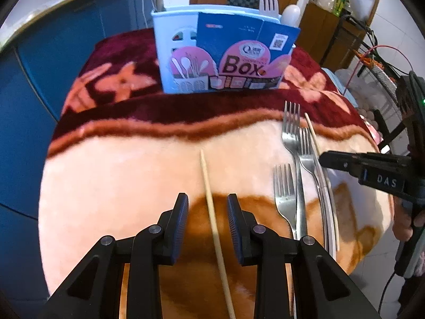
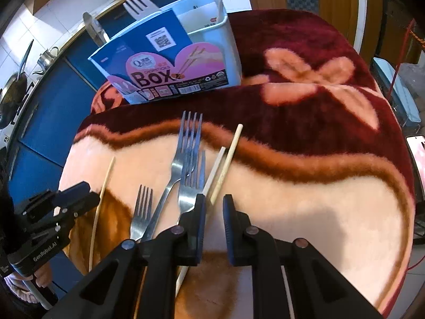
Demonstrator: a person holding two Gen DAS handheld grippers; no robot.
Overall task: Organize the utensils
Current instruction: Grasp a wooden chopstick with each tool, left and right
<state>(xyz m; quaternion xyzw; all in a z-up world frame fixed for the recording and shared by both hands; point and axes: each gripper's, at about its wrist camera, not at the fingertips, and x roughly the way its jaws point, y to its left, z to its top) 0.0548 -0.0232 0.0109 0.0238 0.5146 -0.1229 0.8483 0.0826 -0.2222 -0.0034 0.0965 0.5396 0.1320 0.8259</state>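
Pale blue utensil box (image 1: 170,53) stands at the far end of the table on the red flowered blanket (image 1: 127,122), a blue and pink "Box" label card (image 1: 239,53) across its front. Inside it: a white plastic fork (image 1: 268,4) upright at the far right, a white spoon (image 1: 290,13) just beside it; from the right wrist view a metal handle (image 2: 93,30) also sticks up at the box's left. Rest of the interior is hidden. Left gripper (image 1: 207,207) has jaws open wide, straddling a lone wooden chopstick (image 1: 212,212) lying on the blanket, pads not touching it. Right gripper (image 2: 214,207) also open, nothing held, hovering over the near ends of two chopsticks (image 2: 225,164). Three metal forks (image 2: 183,164) lie loose on the blanket between the lone chopstick and the pair, tines pointing at the box, overlapping each other.
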